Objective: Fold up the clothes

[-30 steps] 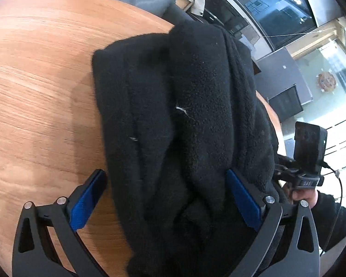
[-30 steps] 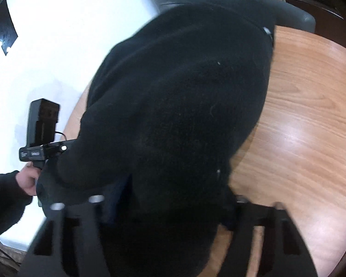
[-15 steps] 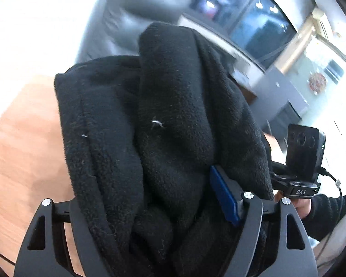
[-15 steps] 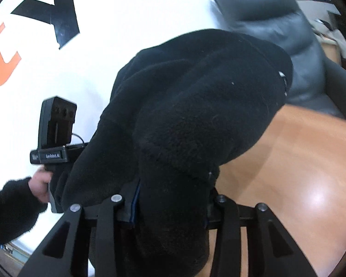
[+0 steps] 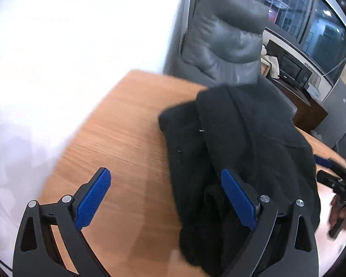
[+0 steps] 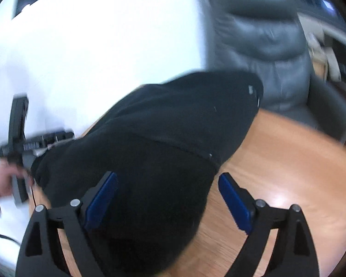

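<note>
Fleece — a black garment [image 5: 242, 143] — lies bundled on the wooden counter [image 5: 117, 143], its far end toward the grey armchair [image 5: 223, 37], probably set down as a finished fold. Left gripper [image 5: 166, 198] has its fingers spread wide and holds nothing; its right finger is over the cloth's near edge. Right gripper [image 6: 168, 203] is likewise spread, empty, straddling the bundle's near end — seemingly letting go.
</note>
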